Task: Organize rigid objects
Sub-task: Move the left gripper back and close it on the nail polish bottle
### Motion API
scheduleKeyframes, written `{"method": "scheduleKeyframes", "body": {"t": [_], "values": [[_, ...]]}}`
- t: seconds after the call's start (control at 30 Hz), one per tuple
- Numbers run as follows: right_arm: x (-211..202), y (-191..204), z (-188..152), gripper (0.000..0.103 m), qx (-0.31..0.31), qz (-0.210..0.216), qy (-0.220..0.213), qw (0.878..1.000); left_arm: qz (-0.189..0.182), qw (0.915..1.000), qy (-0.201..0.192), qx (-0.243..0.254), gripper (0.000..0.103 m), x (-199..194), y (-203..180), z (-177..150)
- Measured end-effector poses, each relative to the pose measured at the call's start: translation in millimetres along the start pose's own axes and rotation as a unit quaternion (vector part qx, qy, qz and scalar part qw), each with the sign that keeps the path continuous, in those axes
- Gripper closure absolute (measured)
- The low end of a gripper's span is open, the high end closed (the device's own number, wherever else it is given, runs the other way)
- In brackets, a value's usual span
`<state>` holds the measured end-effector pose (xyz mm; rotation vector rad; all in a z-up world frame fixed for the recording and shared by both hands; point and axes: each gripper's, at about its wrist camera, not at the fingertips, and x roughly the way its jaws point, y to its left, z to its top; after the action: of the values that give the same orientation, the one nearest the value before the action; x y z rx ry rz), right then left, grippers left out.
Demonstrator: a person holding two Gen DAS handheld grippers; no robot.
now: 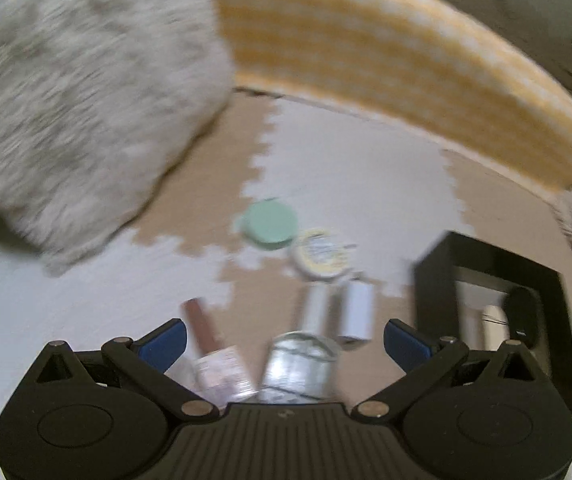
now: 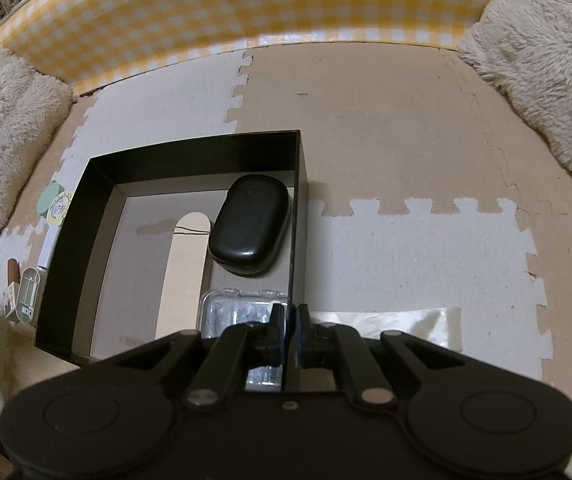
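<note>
Through my left wrist camera, my left gripper stands with its blue-padded fingers spread wide apart, holding nothing. The picture is blurred. Just beyond and between the fingers lie a clear bottle and a small bottle with a brown cap. Farther out are two white tubes, a round tin with a yellow-rimmed label and a mint green disc, all on the foam puzzle mat. The black box sits to the right. Any writing on the labels is too smeared to read.

Through my right wrist camera, my right gripper is pinched together on the right-hand wall of the black box. Inside the box lie a black oval case ahead of the fingers and a clear plastic case just left of them. The tin's label outside the box's left wall carries print I cannot make out.
</note>
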<state>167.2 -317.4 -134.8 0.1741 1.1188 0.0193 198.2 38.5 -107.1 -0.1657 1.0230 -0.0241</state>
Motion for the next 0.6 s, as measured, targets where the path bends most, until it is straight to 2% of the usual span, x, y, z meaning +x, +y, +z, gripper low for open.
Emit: {"method": "scheduleKeyframes", "body": {"t": [0.1, 0.17, 0.33, 0.47, 0.6], "values": [[0.5, 0.3, -0.7, 0.097, 0.001, 0.001, 0.001, 1.000, 0.018, 0.9991, 0.015, -0.034, 0.002, 6.9, 15.0, -1.8], [1.6, 0.8, -1.3, 0.097, 0.001, 0.000, 0.004, 1.000, 0.025, 0.9981, 0.028, -0.048, 0.015, 12.5, 22.6, -3.9], [1.2, 1.4, -1.8, 0.096, 0.000, -0.003, 0.004, 1.000, 0.027, 0.9932, 0.061, -0.096, 0.033, 26.4, 38.7, -12.6], [0.9, 1.5, -2.0, 0.096, 0.000, -0.006, 0.004, 1.000, 0.041, 0.9916, 0.060, -0.107, 0.046, 29.6, 40.7, -16.6], [0.4, 1.6, -2.1, 0.095, -0.001, -0.010, 0.002, 1.000, 0.050, 0.9896, 0.058, -0.121, 0.051, 33.6, 42.9, -19.3]]}}
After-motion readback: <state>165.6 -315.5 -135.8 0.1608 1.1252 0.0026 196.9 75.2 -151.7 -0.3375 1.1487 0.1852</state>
